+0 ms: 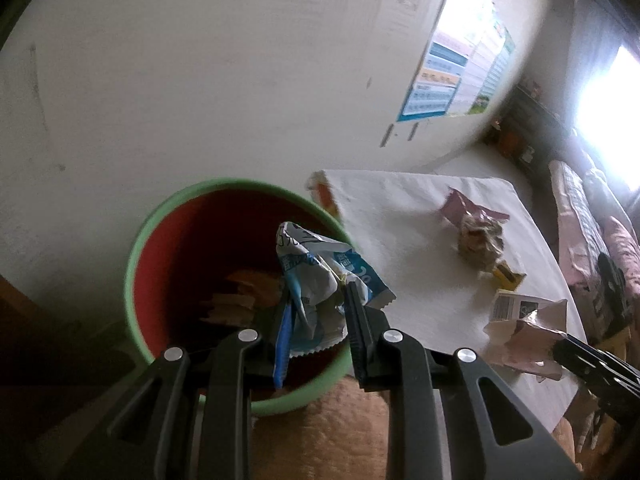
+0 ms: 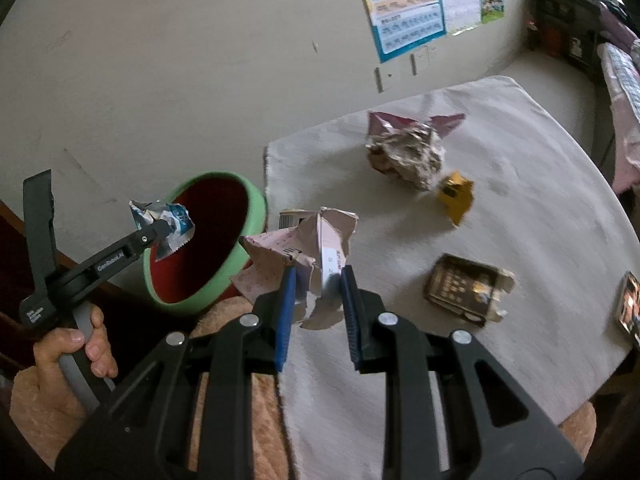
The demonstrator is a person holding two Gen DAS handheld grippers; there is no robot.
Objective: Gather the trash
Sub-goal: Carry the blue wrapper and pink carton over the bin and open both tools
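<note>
Trash lies scattered on a white cloth-covered surface (image 2: 500, 240), and some of it is already clamped in the two claws. Largest in view is the pale wall (image 1: 200, 80) behind, with a colourful chart poster (image 2: 416, 4) pinned to it. Beside the cloth's left edge stands a round bin (image 1: 136, 264) with a green rim and red inside; brownish scraps (image 1: 244, 296) lie at its bottom.

On the cloth, well away from the bin, sits a crumpled pink and silver bag (image 2: 404, 148), with a small yellow wrapper (image 2: 456, 196) just beside it. Nearer the camera lies a torn dark box (image 2: 464, 292), and another dark packet (image 2: 630, 308) shows at the right edge.

The left claw (image 1: 316, 312) pinches a crumpled blue and white wrapper (image 1: 320, 264), holding it over the bin's opening; in the right wrist view the same wrapper (image 2: 160, 220) hangs above the bin's rim, and a hand (image 2: 76, 352) grips the tool's handle. The right claw (image 2: 318, 284) pinches a crumpled pink carton (image 2: 304, 248) with a barcode label, held above the cloth's left edge, close to the bin. Both pairs of blue pads are drawn in tight on their loads.
</note>
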